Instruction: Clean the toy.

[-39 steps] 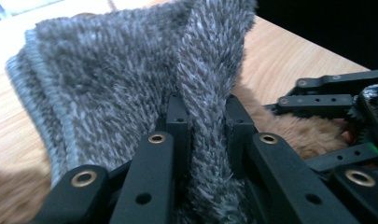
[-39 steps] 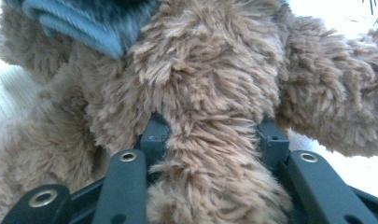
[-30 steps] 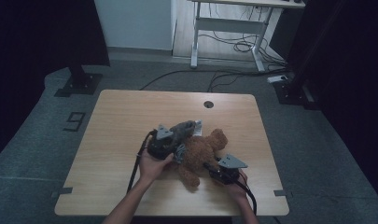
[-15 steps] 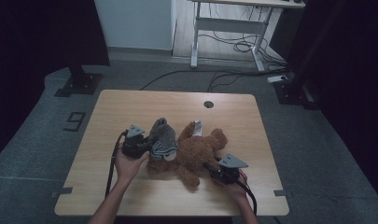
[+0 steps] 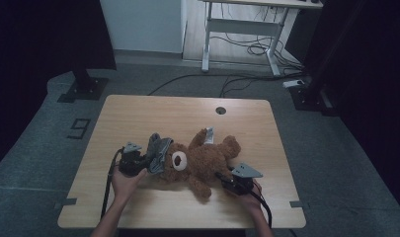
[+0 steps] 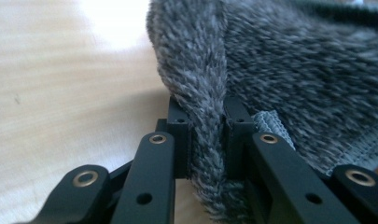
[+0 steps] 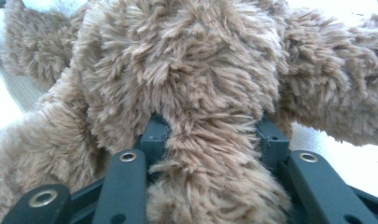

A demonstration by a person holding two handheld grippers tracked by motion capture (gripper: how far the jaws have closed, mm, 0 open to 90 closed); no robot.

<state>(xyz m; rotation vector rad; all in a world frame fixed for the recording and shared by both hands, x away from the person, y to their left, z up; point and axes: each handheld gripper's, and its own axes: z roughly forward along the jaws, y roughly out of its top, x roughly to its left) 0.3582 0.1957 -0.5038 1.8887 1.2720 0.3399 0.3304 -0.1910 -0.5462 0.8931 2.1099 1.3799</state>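
The left gripper [image 5: 140,163] pinched the grey knit hat [image 5: 157,153], mostly off the teddy bear's [image 5: 202,160] head; the right gripper [image 5: 229,181] clamped a leg.

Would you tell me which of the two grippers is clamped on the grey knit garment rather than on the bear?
The left gripper: its jaws pinch a fold of the grey garment, whereas the right gripper grips the brown teddy bear.

Teddy bear [image 5: 202,160] lies on the table [image 5: 138,118], grey garment [image 5: 157,150] at its left.
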